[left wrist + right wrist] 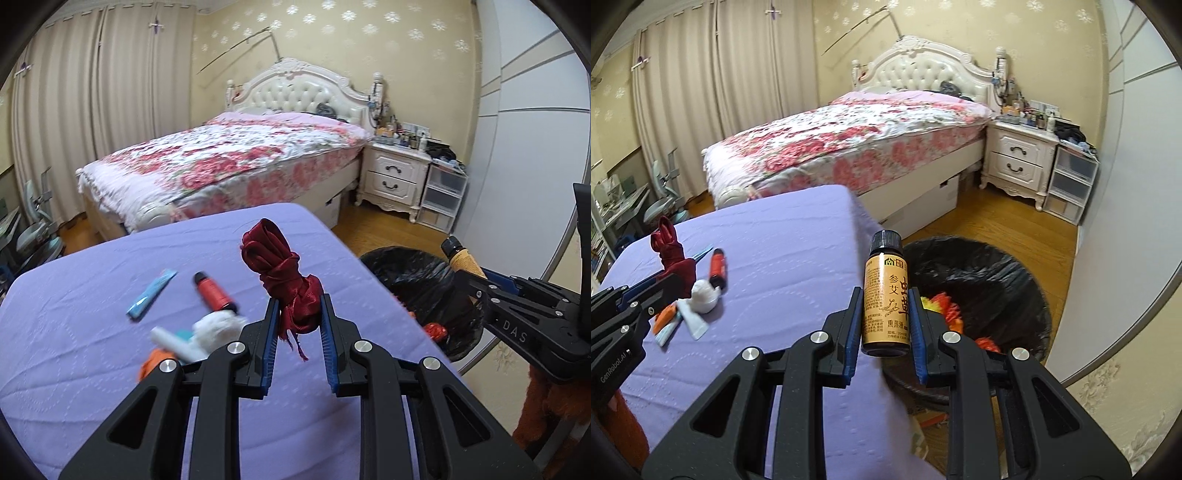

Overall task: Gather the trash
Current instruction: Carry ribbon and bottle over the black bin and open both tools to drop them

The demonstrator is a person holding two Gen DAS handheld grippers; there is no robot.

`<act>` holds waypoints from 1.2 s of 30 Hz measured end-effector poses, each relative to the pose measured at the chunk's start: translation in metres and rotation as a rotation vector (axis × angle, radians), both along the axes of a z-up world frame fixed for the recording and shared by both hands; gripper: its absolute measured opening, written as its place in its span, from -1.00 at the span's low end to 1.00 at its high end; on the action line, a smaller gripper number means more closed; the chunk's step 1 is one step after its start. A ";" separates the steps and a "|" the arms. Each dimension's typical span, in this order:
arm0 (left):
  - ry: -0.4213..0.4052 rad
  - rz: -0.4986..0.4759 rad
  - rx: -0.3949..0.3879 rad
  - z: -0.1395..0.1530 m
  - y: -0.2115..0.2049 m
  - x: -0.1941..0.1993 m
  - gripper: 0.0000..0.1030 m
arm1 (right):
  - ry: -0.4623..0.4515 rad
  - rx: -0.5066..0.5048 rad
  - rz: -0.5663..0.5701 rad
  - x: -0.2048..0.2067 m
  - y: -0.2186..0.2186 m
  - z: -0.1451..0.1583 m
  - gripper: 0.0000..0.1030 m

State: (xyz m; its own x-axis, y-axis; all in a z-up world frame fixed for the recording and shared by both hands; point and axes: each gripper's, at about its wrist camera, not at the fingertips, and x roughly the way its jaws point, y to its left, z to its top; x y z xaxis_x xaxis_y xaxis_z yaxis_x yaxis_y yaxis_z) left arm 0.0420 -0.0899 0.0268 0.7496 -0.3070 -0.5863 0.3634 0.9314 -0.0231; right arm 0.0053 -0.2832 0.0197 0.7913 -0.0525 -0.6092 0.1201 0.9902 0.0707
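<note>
1. Left gripper (298, 325), lower centre of frame: jaws clamped on a knotted dark red ribbon bundle (286, 280), which rises above the pads.
2. Purple-covered table (92, 369) fills the lower left. On it: a blue packet (151, 293), a red bottle (214, 291), a white wad (218, 326), a white tube (177, 345), an orange scrap (153, 363).
3. Right gripper (469, 273), right edge: gripped on a tan-labelled, black-capped bottle (461, 256), above the black-lined bin (424, 295).
4. Bed (229, 158) and nightstand (395, 177), upper frame.

You're in a home bedroom, a double bed (229, 155) with floral quilt and tufted white headboard (299, 90), a cluttered nightstand (395, 173), drawn curtains (103, 110), patterned wallpaper, wood floor (1015, 225).
</note>
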 end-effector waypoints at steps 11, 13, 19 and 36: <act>0.018 -0.094 0.039 -0.016 -0.074 0.031 -0.56 | 0.002 0.005 -0.115 0.016 -0.052 -0.014 -0.55; 0.015 -0.104 0.052 -0.019 -0.085 0.036 -0.56 | 0.003 0.002 -0.129 0.015 -0.058 -0.017 -0.55; 0.026 -0.116 0.074 -0.026 -0.110 0.050 -0.56 | 0.018 0.023 -0.167 0.024 -0.078 -0.028 -0.55; 0.083 -0.146 0.105 -0.044 -0.151 0.080 -0.55 | 0.040 0.058 -0.214 0.040 -0.103 -0.040 -0.54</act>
